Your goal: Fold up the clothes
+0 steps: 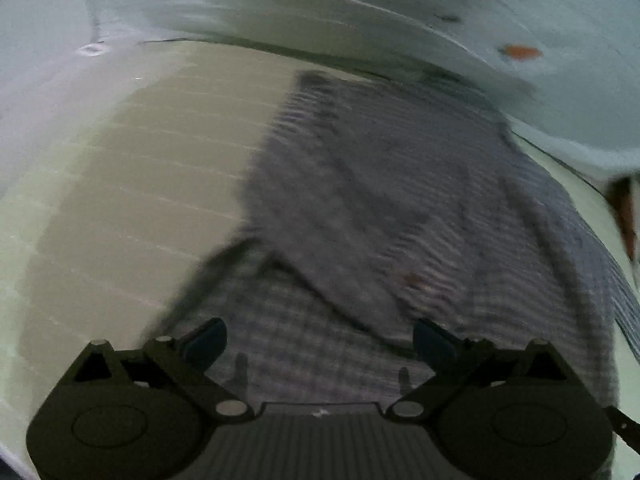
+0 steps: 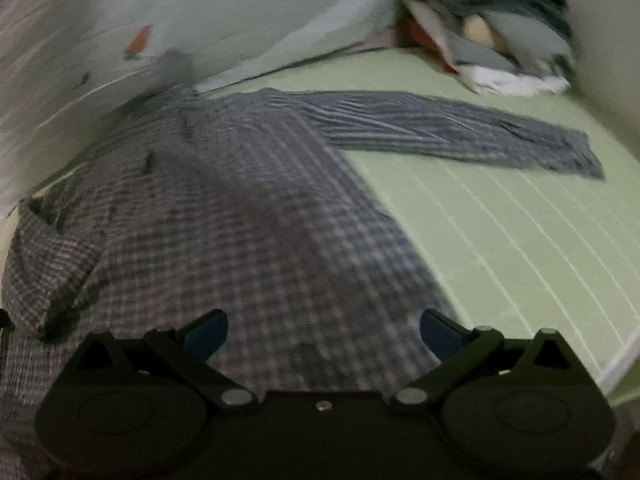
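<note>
Both grippers gape wide, nothing between the fingers: left gripper (image 1: 320, 340), right gripper (image 2: 324, 332). Plaid shirt (image 2: 240, 220) lies spread on the green ruled mat (image 2: 500, 240), right under both. One sleeve (image 2: 460, 132) stretches toward 2 o'clock. Clothes pile (image 2: 500, 40) at 1 o'clock. No readable writing; frames blurred.

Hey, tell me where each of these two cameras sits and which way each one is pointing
Left wrist: on the left tool, looking forward and down over the plaid shirt on the green sheet; only its open fingers show.
Right wrist: on the right tool, looking across the shirt toward its spread sleeve and a clothes pile; only its open fingers show.
Shared: the shirt, the sheet and the pale wall.
</note>
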`<state>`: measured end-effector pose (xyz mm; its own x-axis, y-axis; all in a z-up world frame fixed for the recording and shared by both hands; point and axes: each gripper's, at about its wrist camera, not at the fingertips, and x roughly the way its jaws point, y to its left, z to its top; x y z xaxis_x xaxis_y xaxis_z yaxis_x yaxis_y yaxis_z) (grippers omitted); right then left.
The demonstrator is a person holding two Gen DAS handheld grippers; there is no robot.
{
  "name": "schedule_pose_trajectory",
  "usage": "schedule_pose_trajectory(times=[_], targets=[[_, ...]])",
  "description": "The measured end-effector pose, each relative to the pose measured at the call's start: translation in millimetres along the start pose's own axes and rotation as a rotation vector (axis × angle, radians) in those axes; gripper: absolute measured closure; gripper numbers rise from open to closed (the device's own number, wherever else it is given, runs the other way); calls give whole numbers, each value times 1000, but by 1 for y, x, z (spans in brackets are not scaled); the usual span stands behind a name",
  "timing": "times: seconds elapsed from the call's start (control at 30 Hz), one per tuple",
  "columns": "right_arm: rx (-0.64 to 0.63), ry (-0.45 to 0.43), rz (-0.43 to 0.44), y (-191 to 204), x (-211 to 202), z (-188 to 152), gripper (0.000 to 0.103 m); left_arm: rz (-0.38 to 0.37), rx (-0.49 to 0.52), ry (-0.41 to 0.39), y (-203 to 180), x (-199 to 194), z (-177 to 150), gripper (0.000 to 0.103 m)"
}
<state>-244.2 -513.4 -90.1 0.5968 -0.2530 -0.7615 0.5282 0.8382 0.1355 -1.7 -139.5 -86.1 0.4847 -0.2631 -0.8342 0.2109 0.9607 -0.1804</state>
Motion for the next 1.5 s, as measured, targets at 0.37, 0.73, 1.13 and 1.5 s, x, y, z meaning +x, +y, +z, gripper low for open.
schedule_pose_trajectory(times=[0.37,0.73,1.13,1.5], targets=[[-131,-48,124,137,22,2,0,110,-12,-33,113,-24,23,4],[-253,-64,-5,226,51,-10,0,110,-29,-29,172,-23,38,3],[111,-110,-336,133,31,3,5,43,-13,-40,162,-7,53,3],[100,-44,34,129,52,22,20,33,43,-26,111,-1,42,3]])
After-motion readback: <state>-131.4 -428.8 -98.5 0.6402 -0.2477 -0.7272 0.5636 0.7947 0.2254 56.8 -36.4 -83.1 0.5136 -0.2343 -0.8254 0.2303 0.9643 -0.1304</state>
